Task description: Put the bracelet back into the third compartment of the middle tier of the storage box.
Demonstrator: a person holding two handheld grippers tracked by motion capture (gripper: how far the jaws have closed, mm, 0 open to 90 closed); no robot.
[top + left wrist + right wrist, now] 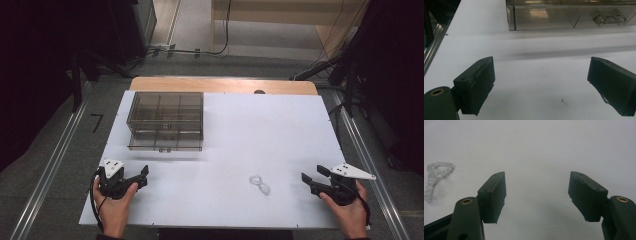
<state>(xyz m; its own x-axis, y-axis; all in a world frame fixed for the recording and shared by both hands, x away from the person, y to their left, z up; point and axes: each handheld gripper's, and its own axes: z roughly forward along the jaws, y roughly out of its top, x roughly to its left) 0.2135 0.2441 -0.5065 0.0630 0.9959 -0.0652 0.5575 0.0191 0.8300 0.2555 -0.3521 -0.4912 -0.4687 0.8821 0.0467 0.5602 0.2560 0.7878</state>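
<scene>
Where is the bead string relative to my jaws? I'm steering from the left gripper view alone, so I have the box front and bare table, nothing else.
Observer: The bead string lies on the white table, to the right of your left gripper and nearer the right gripper.
Operator: Is the right gripper on it yet?
Observer: No. In the right gripper view its jaws stand wide apart over bare table, with the beads off to their left, untouched.
Operator: And the box, is its lid shut?
Observer: From the high view the smoky clear box shows divided compartments inside; I cannot tell whether the lid is latched.
</scene>
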